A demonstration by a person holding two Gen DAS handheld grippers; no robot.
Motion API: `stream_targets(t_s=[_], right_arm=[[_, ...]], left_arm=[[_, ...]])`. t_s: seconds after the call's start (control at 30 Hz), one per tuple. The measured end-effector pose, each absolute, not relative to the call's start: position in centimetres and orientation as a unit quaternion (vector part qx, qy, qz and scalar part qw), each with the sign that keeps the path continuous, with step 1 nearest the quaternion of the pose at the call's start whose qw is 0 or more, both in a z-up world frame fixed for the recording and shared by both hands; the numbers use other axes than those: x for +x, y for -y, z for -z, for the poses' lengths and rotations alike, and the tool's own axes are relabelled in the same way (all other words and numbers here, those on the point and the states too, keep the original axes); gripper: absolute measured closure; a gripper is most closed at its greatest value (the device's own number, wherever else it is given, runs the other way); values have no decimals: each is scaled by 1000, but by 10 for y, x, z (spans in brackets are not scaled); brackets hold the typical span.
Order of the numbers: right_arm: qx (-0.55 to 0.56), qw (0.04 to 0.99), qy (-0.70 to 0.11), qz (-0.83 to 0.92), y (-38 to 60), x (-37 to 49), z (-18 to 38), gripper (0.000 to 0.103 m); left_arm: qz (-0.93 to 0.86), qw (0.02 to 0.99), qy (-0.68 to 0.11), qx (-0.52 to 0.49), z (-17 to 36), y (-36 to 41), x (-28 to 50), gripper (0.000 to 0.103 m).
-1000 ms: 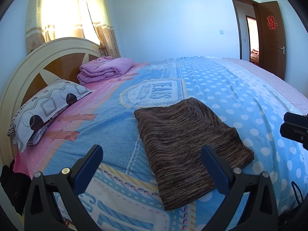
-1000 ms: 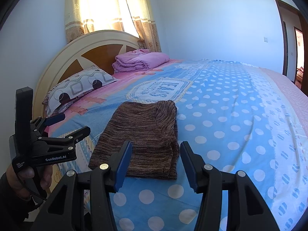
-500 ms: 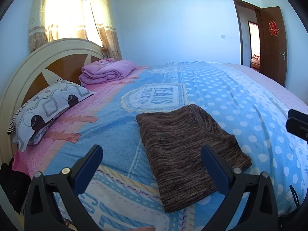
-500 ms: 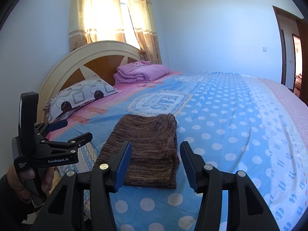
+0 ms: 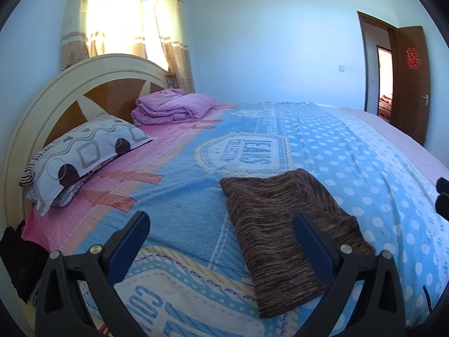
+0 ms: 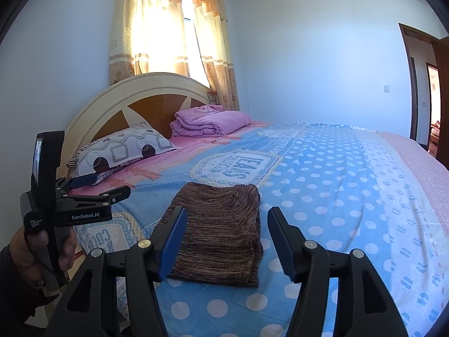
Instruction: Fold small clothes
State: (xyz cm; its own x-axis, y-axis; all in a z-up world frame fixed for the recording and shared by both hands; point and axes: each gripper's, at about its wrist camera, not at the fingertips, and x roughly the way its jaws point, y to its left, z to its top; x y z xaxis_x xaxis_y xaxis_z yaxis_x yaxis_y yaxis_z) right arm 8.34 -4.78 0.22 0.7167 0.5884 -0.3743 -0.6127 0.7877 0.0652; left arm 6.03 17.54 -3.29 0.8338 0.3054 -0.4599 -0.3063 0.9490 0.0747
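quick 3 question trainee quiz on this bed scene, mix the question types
1. True or false: the brown knit garment lies folded on the bed.
2. What sits nearest the headboard? A) pink folded blanket B) brown garment C) a shoe
3. Fill in: the left gripper jaws hold ____.

Key: 1 true; 2 A; 3 nothing, they stand open over the bed.

— Where's the light from?
— Daylight through the curtain (image 6: pixel 168 31) behind the headboard (image 6: pixel 140 90); the fabric glares almost white in both views.
— Shadows?
— Soft, the wall (image 5: pixel 266 42) is tinted bluish.
— Sharpness?
— Fairly crisp centrally; fisheye bends the bed (image 5: pixel 364 151), and dark vignetting fills the corners.
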Motion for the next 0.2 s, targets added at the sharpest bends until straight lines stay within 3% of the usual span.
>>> stream_targets(t_s=[0.2], right_arm=[[-36, 923, -199, -326, 46, 83, 1, 42]], left_arm=[[-166, 955, -244, -7, 38, -183, 61, 0]])
